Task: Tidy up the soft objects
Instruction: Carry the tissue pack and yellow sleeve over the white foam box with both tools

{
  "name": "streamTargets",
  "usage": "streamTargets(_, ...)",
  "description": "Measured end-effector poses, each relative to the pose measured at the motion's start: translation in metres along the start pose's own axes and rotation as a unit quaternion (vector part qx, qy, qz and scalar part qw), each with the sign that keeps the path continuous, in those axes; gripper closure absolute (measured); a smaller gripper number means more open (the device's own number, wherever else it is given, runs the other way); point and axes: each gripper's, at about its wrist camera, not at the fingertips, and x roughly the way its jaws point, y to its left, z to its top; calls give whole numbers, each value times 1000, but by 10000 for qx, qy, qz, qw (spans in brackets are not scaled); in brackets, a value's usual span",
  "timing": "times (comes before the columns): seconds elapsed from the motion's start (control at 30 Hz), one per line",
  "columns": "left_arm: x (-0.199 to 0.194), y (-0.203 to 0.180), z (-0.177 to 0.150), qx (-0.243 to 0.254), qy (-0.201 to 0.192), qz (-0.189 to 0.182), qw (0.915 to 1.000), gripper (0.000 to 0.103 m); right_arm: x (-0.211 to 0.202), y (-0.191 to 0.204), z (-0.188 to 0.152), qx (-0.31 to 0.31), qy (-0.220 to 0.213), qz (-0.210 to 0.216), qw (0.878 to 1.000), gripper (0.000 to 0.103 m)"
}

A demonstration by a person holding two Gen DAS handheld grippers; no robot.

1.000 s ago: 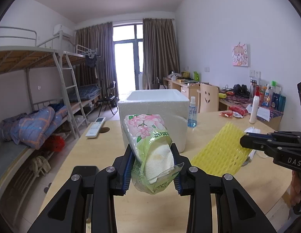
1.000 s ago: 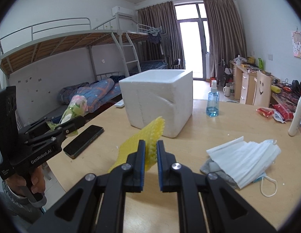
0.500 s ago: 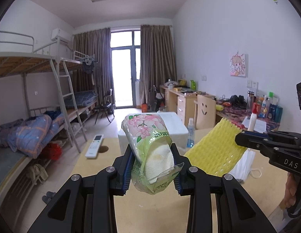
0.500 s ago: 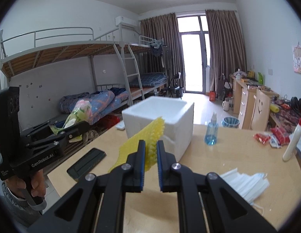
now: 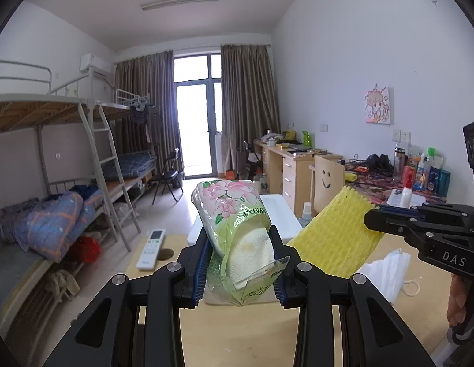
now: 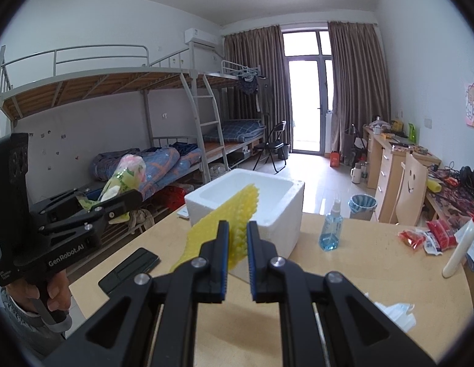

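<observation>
A floral green tissue pack (image 5: 237,238) sits squeezed between the blue pads of my left gripper (image 5: 239,263), held up above the wooden table (image 5: 237,330). From the right wrist view the same pack (image 6: 125,177) pokes out of that gripper at the left. My right gripper (image 6: 237,238) is shut on a yellow foam net sleeve (image 6: 227,217), which hangs in the air; in the left wrist view the sleeve (image 5: 331,238) shows at the right. Behind both stands an open white foam box (image 6: 252,195), with its rim (image 5: 276,211) partly hidden by the pack.
On the table lie a black phone (image 6: 129,270), a white remote (image 5: 151,247), a blue spray bottle (image 6: 331,229), a pile of white face masks (image 5: 386,275), red snack packets (image 6: 426,238) and a white bottle (image 6: 460,244). Bunk beds stand left, desks right.
Both grippers have risen with their loads. The foam box and the table have dropped lower in both views, and the yellow sleeve has lifted off the table.
</observation>
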Motion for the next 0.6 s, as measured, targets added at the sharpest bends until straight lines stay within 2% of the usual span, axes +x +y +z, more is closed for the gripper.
streamTargets(0.33,34,6,21,94,69,-190,9998,66,23,-13,28,3,1,-157,9999,89)
streamTargets(0.5,61,10,32,193,145,46,9997,66,36,-19,42,12,-27,-241,9997,89)
streamTargets(0.6,74,15,36,99,174,-24,9998,66,47,-23,48,13,-25,-363,9993,89)
